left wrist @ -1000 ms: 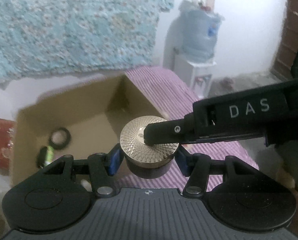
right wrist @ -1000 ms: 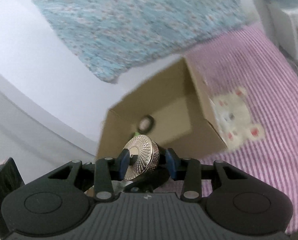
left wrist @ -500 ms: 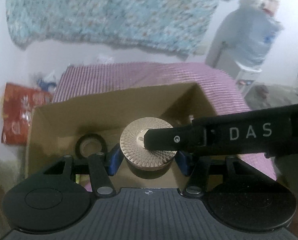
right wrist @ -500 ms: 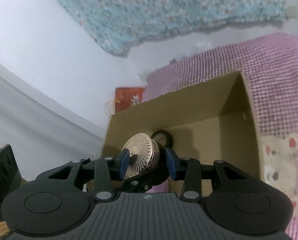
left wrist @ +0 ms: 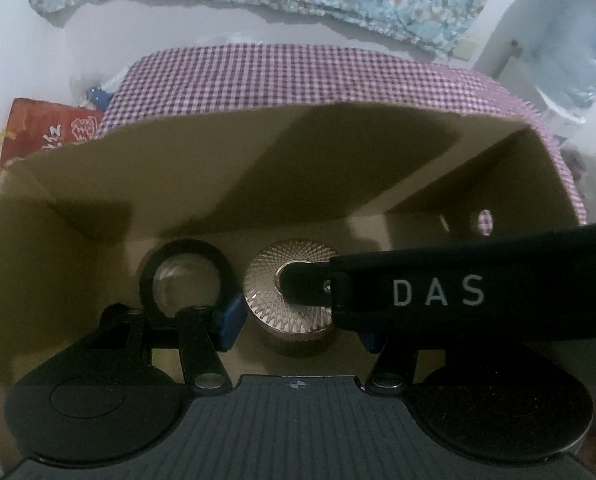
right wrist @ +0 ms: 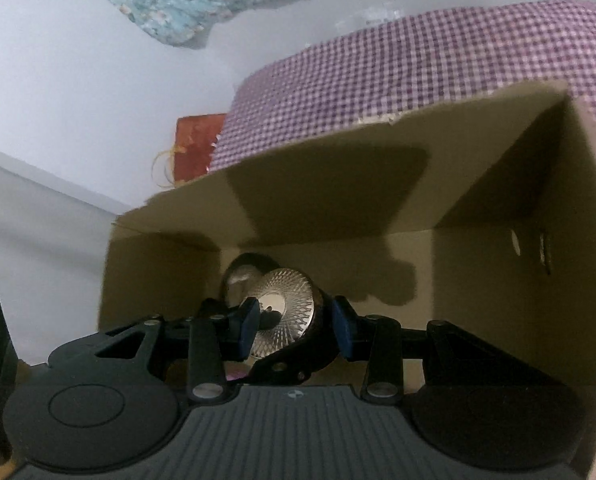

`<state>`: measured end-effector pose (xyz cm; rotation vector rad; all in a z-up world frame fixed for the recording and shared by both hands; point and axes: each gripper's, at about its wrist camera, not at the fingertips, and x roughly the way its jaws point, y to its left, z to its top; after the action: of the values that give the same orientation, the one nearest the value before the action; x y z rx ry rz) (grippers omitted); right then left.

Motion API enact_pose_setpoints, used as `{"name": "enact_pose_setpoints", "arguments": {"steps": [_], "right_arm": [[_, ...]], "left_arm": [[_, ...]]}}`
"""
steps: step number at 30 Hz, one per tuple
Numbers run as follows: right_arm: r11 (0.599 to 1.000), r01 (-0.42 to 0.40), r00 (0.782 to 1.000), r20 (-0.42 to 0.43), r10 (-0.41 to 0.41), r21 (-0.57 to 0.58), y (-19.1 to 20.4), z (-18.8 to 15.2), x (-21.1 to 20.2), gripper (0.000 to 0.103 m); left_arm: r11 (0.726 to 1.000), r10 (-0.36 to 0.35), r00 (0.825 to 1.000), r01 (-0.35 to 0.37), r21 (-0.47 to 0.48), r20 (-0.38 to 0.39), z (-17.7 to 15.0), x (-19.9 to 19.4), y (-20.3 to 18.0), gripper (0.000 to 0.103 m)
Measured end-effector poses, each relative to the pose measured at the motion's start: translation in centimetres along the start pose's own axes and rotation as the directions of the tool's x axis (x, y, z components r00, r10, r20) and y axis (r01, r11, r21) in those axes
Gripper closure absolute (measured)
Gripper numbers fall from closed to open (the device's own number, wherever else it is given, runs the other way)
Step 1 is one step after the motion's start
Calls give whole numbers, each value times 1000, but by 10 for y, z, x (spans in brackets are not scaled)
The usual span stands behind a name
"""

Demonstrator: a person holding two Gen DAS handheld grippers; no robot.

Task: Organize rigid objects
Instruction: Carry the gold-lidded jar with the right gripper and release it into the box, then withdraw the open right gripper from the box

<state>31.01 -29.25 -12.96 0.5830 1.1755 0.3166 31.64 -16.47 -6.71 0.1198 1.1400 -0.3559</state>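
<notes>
A round gold container with a patterned lid (left wrist: 290,300) is held low inside the cardboard box (left wrist: 218,168). My left gripper (left wrist: 298,324) has its blue pads at the container's two sides, with a small gap on the left side. My right gripper (right wrist: 294,326) is shut on the container (right wrist: 288,312), one finger across its lid, seen as the black "DAS" finger (left wrist: 438,292) in the left wrist view. A black ring of tape (left wrist: 186,276) lies on the box floor just left of the container.
The box stands on a purple checked cloth (left wrist: 298,76). A red packet (left wrist: 46,128) lies behind the box's left corner. A water dispenser (left wrist: 570,48) stands at the far right. The box's right wall (right wrist: 538,240) has small holes.
Both grippers have gone down into the box with the gold container. The box walls now fill both views, and the tape ring is now right beside the container.
</notes>
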Motion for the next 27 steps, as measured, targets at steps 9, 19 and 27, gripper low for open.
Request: {"name": "enact_pose_setpoints", "arguments": {"steps": [9,19,27], "right_arm": [[999,25,999,31,-24,-25,3,0,-7,60],[997,-58,969,239,68,-46,29,-44,-121,58],[995,-85,878,467,103,-61,47,-139,-232,47]], "left_arm": [[1000,-24,999,23,14,41,6,-13,-2,35],[994,-98,977,88,58,188,-19,-99,-15,18],[983,-178,929,154,96,325,-83,-178,-12,8]]}}
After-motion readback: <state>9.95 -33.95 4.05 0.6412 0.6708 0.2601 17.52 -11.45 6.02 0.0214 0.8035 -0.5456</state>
